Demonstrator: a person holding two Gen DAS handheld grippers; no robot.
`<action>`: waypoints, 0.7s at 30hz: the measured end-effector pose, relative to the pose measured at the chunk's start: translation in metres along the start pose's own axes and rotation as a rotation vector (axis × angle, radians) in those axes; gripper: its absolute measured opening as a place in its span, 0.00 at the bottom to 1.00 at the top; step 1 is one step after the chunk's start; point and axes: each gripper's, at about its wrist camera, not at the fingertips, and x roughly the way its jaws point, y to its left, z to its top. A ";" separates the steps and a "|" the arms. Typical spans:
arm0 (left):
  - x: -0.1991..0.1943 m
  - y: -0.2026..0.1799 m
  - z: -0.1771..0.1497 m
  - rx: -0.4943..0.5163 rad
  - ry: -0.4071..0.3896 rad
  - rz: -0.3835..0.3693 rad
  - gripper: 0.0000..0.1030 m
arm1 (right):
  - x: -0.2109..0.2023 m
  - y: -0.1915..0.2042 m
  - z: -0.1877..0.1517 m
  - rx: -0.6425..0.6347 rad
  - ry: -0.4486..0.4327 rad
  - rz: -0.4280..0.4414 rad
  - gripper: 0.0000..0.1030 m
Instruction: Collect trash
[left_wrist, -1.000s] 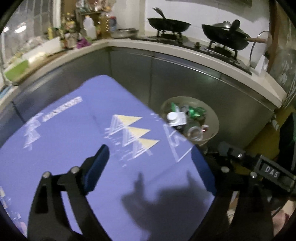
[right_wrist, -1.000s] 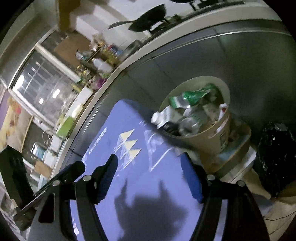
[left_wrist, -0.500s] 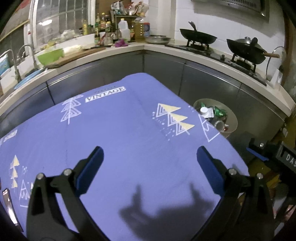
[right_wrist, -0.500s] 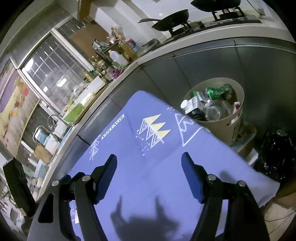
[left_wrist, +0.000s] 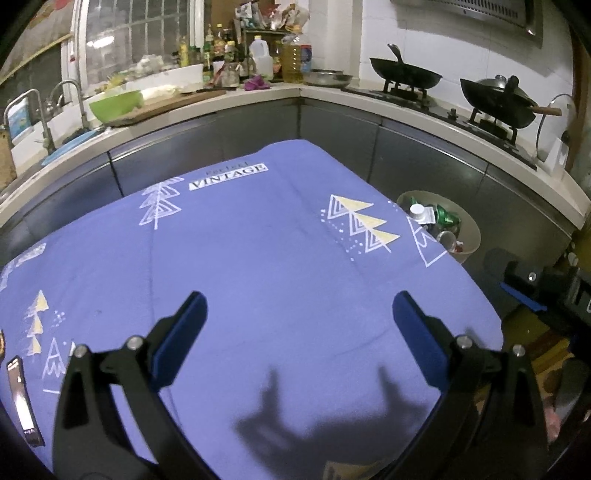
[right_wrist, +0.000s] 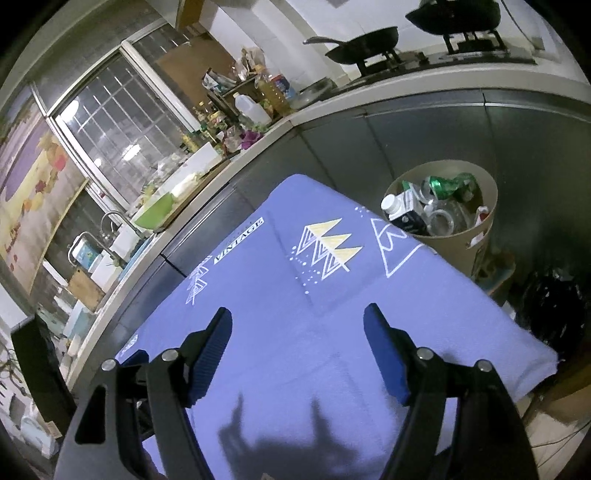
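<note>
Blue tablecloth (left_wrist: 258, 258) beside steel kitchen counter (left_wrist: 332, 92), full bin (right_wrist: 476, 236).

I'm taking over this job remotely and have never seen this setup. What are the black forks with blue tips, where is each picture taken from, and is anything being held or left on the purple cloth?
Each picture comes from a fisheye camera mounted on a hand-held two-finger gripper, looking forward along its fingers. One shows the left gripper, the other the right gripper. The blue tips are their pads. Both stand open with nothing between them. Below lies a purple tablecloth with printed triangles; no trash shows on it, only a dark phone-like object at its left edge. Beyond the far right corner stands a beige trash bin, already holding bottles and a carton. Kitchen counters run behind.
</note>
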 end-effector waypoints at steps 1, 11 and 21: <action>0.000 -0.001 0.001 0.003 -0.001 0.003 0.94 | -0.001 0.000 0.000 -0.003 -0.006 -0.003 0.70; -0.002 -0.010 -0.001 0.039 -0.020 0.090 0.94 | -0.001 -0.005 -0.002 -0.014 -0.042 -0.033 0.79; 0.003 -0.013 0.000 0.039 -0.008 0.100 0.94 | 0.002 -0.016 -0.002 0.034 -0.020 -0.008 0.79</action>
